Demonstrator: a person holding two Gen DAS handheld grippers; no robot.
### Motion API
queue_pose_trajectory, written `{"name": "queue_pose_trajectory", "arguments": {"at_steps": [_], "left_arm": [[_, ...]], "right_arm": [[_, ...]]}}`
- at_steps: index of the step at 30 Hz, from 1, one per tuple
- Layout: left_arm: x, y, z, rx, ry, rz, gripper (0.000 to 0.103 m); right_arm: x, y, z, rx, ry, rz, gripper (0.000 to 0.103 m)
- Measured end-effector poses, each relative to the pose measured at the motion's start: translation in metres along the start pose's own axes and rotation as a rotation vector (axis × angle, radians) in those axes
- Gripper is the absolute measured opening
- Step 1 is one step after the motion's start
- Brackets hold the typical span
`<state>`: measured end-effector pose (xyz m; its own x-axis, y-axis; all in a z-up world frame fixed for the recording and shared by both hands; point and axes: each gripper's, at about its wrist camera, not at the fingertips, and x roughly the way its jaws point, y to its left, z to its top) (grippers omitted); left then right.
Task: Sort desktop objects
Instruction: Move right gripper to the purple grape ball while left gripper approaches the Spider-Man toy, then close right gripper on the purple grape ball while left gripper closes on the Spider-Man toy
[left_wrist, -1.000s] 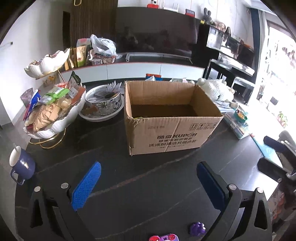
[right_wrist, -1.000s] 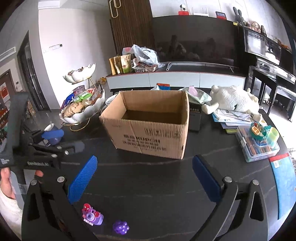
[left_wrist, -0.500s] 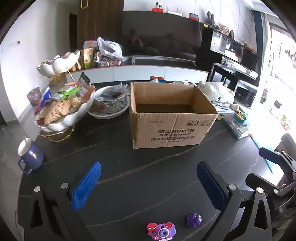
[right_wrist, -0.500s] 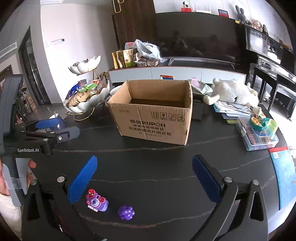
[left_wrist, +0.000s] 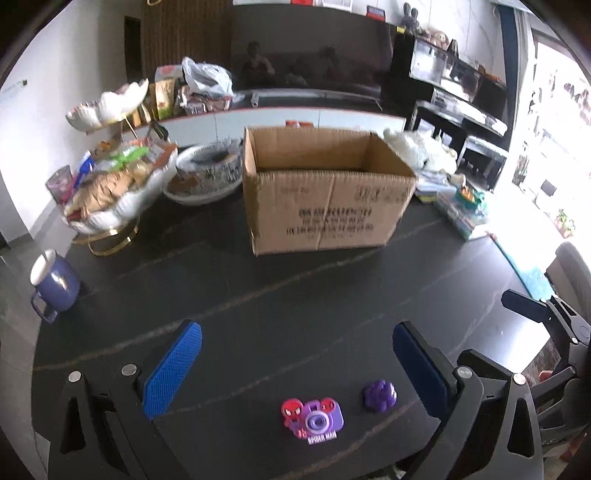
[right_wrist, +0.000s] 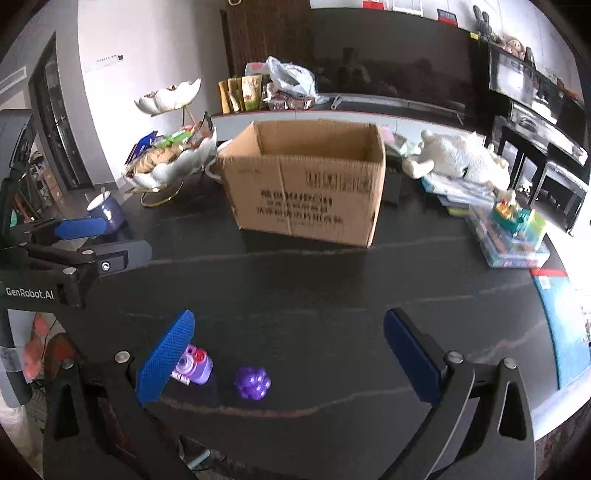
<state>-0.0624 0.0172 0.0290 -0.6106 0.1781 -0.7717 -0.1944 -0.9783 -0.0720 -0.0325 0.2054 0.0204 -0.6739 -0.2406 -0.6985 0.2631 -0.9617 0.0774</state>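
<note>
Two small toys lie on the dark surface (left_wrist: 295, 302) near the bottom of both views: a purple toy camera (left_wrist: 314, 419) with red figures on it, and just to its right, a little apart, a knobbly purple ball (left_wrist: 379, 396). Above them, in the upper middle of each frame, an open cardboard box (left_wrist: 325, 206) stands upright with its flaps out of the way, most likely the place the toys are meant to go. The left hand-held gripper (left_wrist: 295, 367) is spread wide and holds nothing, with the toy camera lying low between its blue pads (left_wrist: 171, 367), apparently lined up so that a short drop would bracket it. The right hand-held gripper (right_wrist: 288, 356) is likewise released and empty; in its view the ball sits between the fingers, while the camera is partly hidden behind the left pad at lower left. That split suggests one toy for each hand. The mug (left_wrist: 53, 286), snack stand (left_wrist: 110, 206) and bowl (left_wrist: 207, 177) at the left of the frame, and the plush toy (right_wrist: 458, 158) and stacked cases (right_wrist: 513, 240) at the right, sit well apart from the toys. No sorting seems done yet.
</note>
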Motion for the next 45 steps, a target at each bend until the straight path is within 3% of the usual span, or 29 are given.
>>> {"name": "queue_pose_trajectory", "arguments": {"at_steps": [9,14,22,27,36,39,41,45], "left_arm": [[0.039,0.006,-0.054,-0.027,0.134,0.019,0.102],[0.051,0.0,-0.072,-0.001,0.164,0.06,0.102],[0.066,0.0,-0.084,-0.012,0.2,0.044,0.102],[0.073,0.0,-0.086,-0.014,0.205,0.046,0.102],[0.082,-0.013,-0.086,0.04,0.205,0.078,0.101],[0.085,-0.016,-0.087,0.056,0.208,0.087,0.095],[0.088,-0.017,-0.087,0.058,0.218,0.089,0.081],[0.094,-0.018,-0.088,0.054,0.23,0.096,0.075]], "right_arm": [[0.022,0.006,-0.045,-0.008,0.097,0.045,0.097],[0.035,0.011,-0.064,-0.021,0.123,0.051,0.092],[0.051,0.013,-0.077,-0.039,0.159,0.062,0.09],[0.061,0.016,-0.083,-0.06,0.184,0.065,0.083],[0.074,0.027,-0.087,-0.118,0.203,0.047,0.079],[0.077,0.032,-0.088,-0.145,0.2,0.036,0.077],[0.08,0.035,-0.088,-0.158,0.205,0.032,0.076],[0.084,0.037,-0.089,-0.172,0.206,0.032,0.074]]}}
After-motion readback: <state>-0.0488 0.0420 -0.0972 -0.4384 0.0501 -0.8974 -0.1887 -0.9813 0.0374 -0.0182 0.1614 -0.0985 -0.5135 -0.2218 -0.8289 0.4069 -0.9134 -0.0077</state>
